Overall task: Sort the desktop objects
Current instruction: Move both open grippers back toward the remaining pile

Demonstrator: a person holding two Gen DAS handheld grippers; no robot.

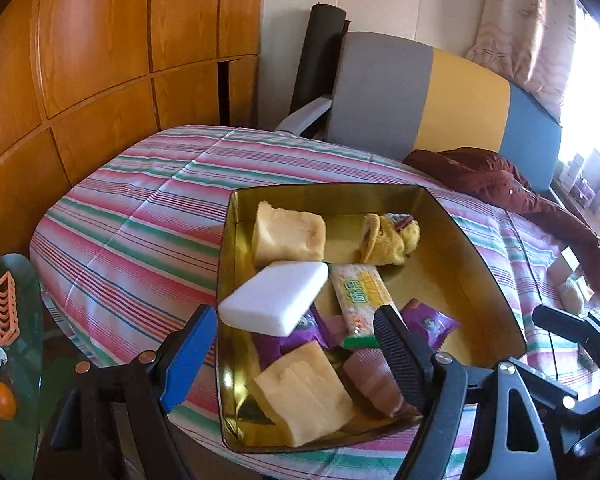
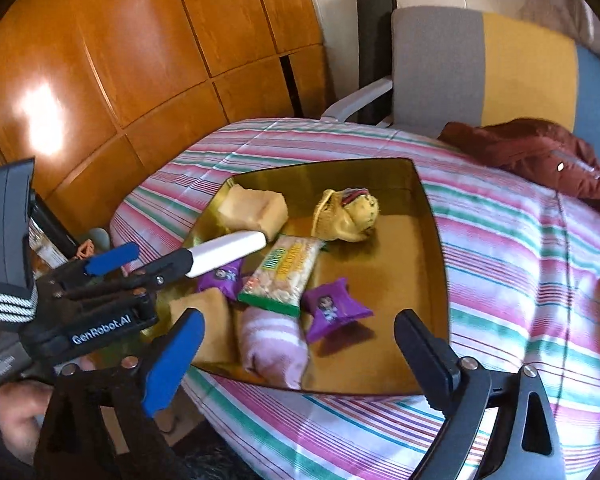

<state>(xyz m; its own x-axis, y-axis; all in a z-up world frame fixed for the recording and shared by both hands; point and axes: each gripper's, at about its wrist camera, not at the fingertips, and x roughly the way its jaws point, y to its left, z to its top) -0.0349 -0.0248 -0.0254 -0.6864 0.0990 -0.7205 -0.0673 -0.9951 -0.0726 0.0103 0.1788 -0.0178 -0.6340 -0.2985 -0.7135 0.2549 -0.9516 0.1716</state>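
Observation:
A gold tin tray [image 1: 432,276] [image 2: 400,260] lies on the striped bedcover. It holds two yellow sponge blocks [image 1: 288,234], a yellow cloth bundle [image 1: 388,238], a snack bar [image 2: 284,276], purple packets [image 2: 332,312] and a rolled pink sock [image 2: 272,344]. My left gripper [image 1: 294,320] [image 2: 160,258] is open over the tray's near left. A white block [image 1: 274,300] [image 2: 228,252] sits tilted between its fingers, above the purple packets. The pads do not press on it. My right gripper [image 2: 300,320] stands wide open above the pink sock, gripping nothing.
The striped bedcover [image 1: 140,220] surrounds the tray. A maroon jacket [image 1: 500,184] lies at the back right before a grey, yellow and blue chair [image 1: 440,100]. Wooden wardrobe doors [image 1: 100,60] stand at the left. A glass side table with an orange rack [image 1: 6,308] is at the lower left.

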